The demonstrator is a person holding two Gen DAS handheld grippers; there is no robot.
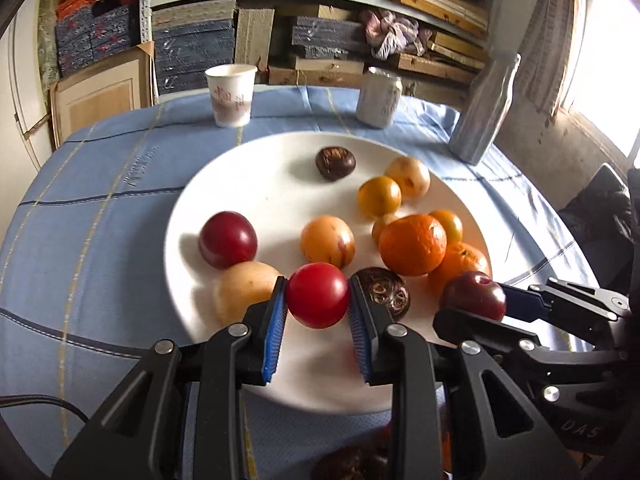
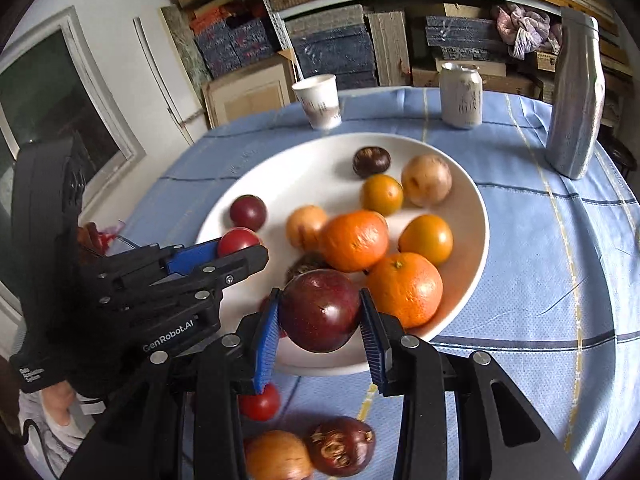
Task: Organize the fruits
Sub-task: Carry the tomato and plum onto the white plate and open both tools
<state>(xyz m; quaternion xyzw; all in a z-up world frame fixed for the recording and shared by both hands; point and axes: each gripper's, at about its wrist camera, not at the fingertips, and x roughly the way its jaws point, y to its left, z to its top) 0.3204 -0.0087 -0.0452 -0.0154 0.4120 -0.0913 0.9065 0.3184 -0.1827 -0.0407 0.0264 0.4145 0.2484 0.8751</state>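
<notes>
Left wrist view: left hand-held gripper pinching red plum above white plate, near its 6 o'clock rim; oranges at 3 o'clock.

Right wrist view: right hand-held gripper pinching dark purple plum over plate's 6 o'clock edge; loose fruit on blue-clothed bench below.

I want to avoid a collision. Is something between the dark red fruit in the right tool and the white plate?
Nothing visible blocks it. The right tool holds the dark red fruit over the white plate near its front rim; an orange lies close beside it.
</notes>
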